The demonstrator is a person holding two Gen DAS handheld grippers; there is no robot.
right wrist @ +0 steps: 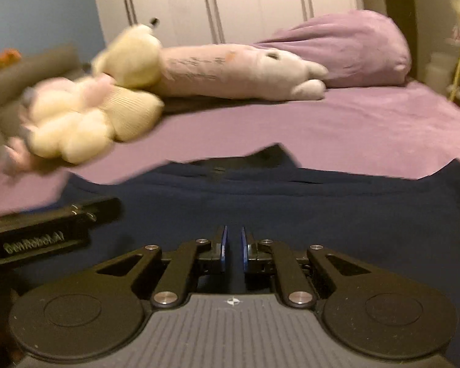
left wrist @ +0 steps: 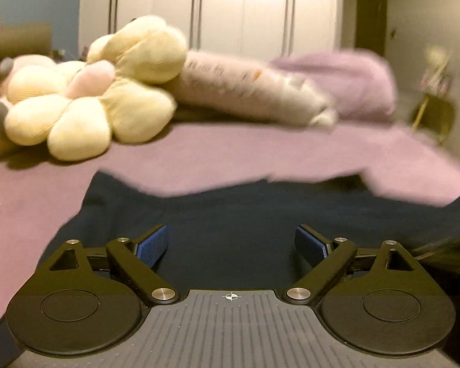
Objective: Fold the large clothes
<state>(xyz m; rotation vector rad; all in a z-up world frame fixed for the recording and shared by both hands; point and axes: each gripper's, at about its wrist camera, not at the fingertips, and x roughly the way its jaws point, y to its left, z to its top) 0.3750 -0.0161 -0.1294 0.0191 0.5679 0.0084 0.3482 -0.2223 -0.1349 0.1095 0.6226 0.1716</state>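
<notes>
Lying flat beneath both grippers, the navy garment (right wrist: 291,202) sits under spread left jaws and empty, nearly closed right jaws.

Plush toys (left wrist: 86,98) crowding bed's (right wrist: 322,128) far-left

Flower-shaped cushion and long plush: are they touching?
Touching. In the left wrist view the cream flower-shaped cushion has its upper petal pressed against the end of the long plush, with no gap between them.

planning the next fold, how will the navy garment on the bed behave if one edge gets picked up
The navy garment probably goes floppy: it lies flat with soft creases on the purple sheet. It likely drapes and sags from one pinch point, and may drag rather than slide cleanly.
</notes>
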